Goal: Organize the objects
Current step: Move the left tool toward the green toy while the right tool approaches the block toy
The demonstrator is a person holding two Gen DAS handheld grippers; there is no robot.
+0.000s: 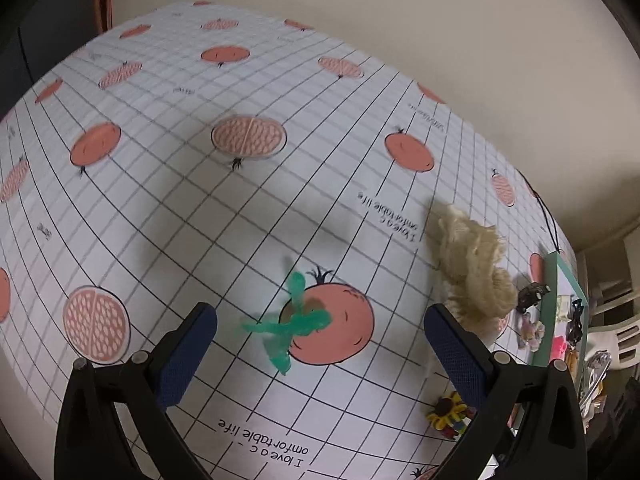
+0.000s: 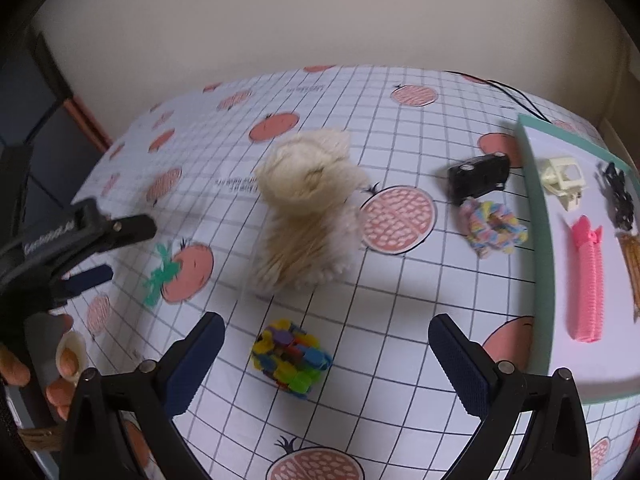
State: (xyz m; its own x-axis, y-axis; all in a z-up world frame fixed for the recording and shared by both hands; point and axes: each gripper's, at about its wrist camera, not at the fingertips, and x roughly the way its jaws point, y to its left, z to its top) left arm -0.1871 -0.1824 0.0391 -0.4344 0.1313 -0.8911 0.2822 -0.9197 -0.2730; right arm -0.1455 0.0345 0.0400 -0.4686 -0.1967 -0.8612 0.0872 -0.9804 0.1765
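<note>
Table (image 2: 400,312) w/ fruit-print cloth; tray (image 2: 536,216) at its right edge. Cream yarn bundle (image 2: 308,208) mid-table. Right gripper (image 2: 326,360) wide open, empty, over multicolour toy (image 2: 291,354) near front edge: I'd drop straight, centre it. Left gripper (image 1: 320,354) open over green piece (image 1: 290,322), left side.

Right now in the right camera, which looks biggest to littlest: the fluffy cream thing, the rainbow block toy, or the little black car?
1. Fluffy cream thing, clearly biggest.
2. Rainbow block toy and black car look alike; the toy sits nearer the camera, so that's unsure.
</note>
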